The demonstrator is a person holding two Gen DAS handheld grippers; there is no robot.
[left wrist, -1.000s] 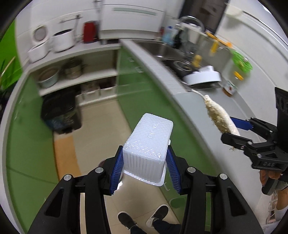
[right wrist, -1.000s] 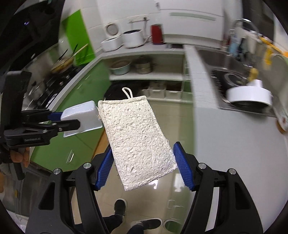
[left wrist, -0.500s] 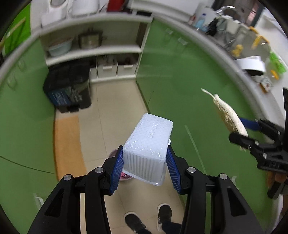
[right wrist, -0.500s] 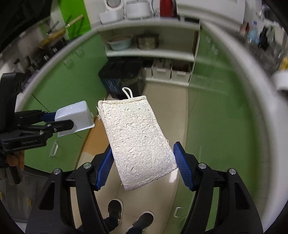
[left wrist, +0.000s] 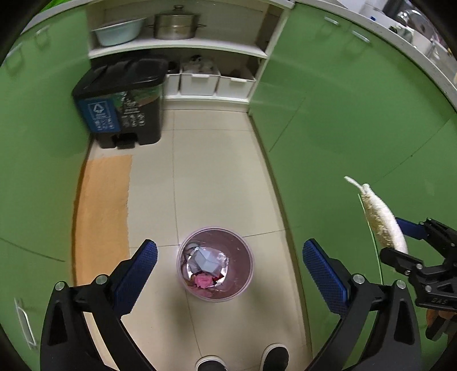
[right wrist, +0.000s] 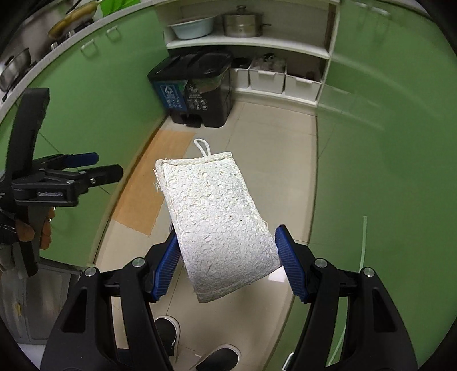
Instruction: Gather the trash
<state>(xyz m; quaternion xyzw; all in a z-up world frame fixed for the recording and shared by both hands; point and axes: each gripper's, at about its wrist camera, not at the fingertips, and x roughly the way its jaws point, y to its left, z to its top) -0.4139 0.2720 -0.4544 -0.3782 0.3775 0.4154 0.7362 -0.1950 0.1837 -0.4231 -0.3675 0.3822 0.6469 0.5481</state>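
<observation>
Glossy tiles hold a round translucent bin (left wrist: 214, 264); left hand-held gripper (left wrist: 230, 269) opening empty, right hand-held gripper (right wrist: 228, 268) clamps fibrous loofah pad (right wrist: 217, 222).

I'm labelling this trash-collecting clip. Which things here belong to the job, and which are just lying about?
Part of the job:
- pink waste bin, trash inside
- loofah sponge, gripped by the right gripper
- left gripper, jaws opening, nothing between them

Just lying about:
- black pedal bin
- steel pot
- basin
- orange mat

Pink bin (left wrist: 240, 288) on cream tiles (left wrist: 211, 182), green cabinets (left wrist: 357, 120), off-white sponge (right wrist: 217, 222) (blue cross-hatched fingers (right wrist: 290, 268)).
</observation>
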